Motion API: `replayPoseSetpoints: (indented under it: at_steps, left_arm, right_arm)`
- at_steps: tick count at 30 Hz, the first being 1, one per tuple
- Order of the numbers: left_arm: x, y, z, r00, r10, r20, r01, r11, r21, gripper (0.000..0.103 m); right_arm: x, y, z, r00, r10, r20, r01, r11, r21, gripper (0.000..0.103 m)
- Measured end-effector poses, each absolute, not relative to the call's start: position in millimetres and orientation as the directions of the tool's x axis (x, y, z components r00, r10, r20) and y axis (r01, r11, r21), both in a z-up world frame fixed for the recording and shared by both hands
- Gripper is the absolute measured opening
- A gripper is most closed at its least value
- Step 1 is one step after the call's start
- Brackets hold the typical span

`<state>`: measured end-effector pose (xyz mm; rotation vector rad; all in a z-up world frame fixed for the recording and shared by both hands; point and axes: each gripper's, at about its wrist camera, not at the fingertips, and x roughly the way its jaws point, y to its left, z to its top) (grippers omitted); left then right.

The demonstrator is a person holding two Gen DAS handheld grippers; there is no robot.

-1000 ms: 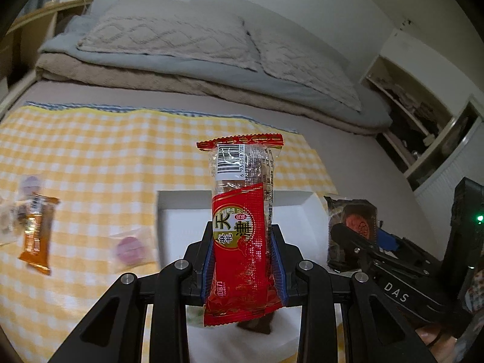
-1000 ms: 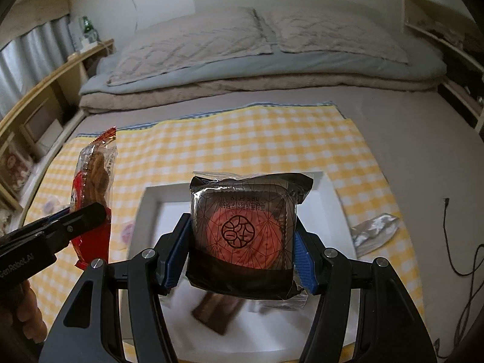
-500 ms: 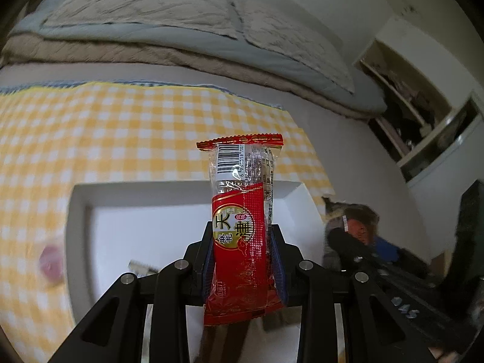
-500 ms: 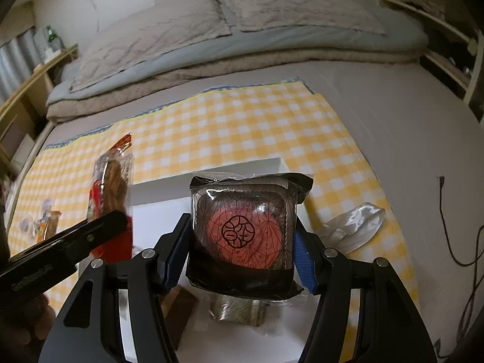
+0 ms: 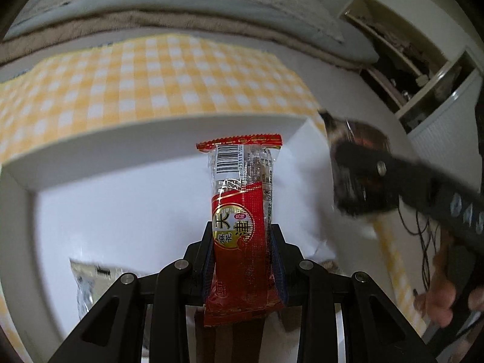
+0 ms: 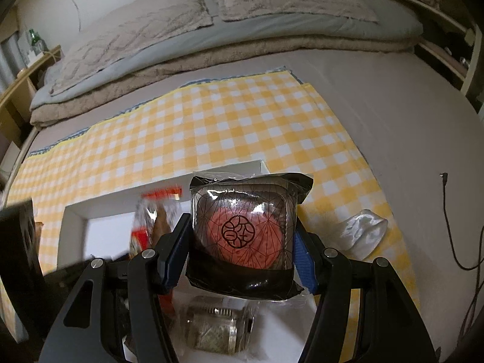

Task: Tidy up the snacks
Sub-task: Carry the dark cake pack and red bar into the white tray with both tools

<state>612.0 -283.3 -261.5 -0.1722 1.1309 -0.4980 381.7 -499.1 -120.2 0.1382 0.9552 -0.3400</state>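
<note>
My left gripper (image 5: pixel 242 260) is shut on a tall red snack packet (image 5: pixel 242 224) and holds it upright over the white tray (image 5: pixel 151 139). My right gripper (image 6: pixel 242 242) is shut on a dark square pastry packet (image 6: pixel 245 236) with a pink centre, low over the same tray (image 6: pixel 75 214). The red packet shows blurred to its left (image 6: pixel 151 227). The right gripper and its packet show blurred in the left wrist view (image 5: pixel 360 175). A clear wrapped snack lies in the tray (image 6: pixel 217 332), also seen in the left wrist view (image 5: pixel 87 284).
The tray sits on a yellow checked cloth (image 6: pixel 211 127) spread on a bed. A crumpled clear wrapper (image 6: pixel 363 233) lies on the cloth right of the tray. Pillows (image 6: pixel 136 42) and a folded blanket lie at the far end. A black cable (image 6: pixel 453 236) runs at the right.
Both grippers have moved forward and down over the tray with their packets still held. The tray now fills more of both views.
</note>
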Motion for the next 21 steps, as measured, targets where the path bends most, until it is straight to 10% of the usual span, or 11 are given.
replayPoseSetpoints:
  at_steps: [21]
  left_arm:
    - [653.9, -264.5, -255.1, 0.379, -0.435, -0.817, 0.235, 0.899, -0.37, 0.033]
  right_arm:
    - [395.4, -491.2, -133.1, 0.502, -0.178, -0.846, 0.35, 0.937, 0.011, 0.077]
